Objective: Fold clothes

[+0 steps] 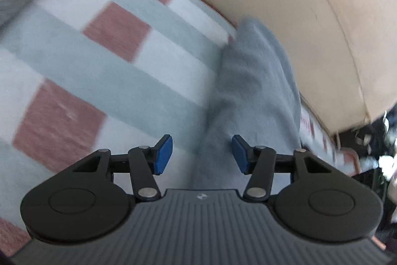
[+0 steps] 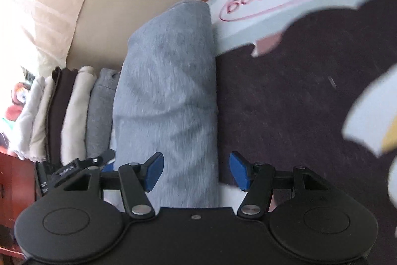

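Clothes here mean chiefly one folded grey-blue garment (image 2: 166, 96), lying on a blanket (image 1: 104, 81) with pale green, white and pink checks, close against a cream wall (image 1: 285, 4) on the far side; its long axis runs from near to far in both wrist views, straight ahead of each tool; in the right wrist view a row of already folded pieces (image 2: 74, 111) in white, brown, cream and grey stands packed on edge just left of it, and a dark printed patch of the bedding (image 2: 285, 103) spreads to its right; the right gripper (image 2: 196, 171) has its blue pads apart, with the near end of the garment between them, though whether a pad touches cloth I cannot tell; the left gripper (image 1: 202, 154) also stands apart, pads clear, the garment's edge running forward between them; judged from this, the right hand looks nearer, so any lift or nudge toward the stack would fall to it.
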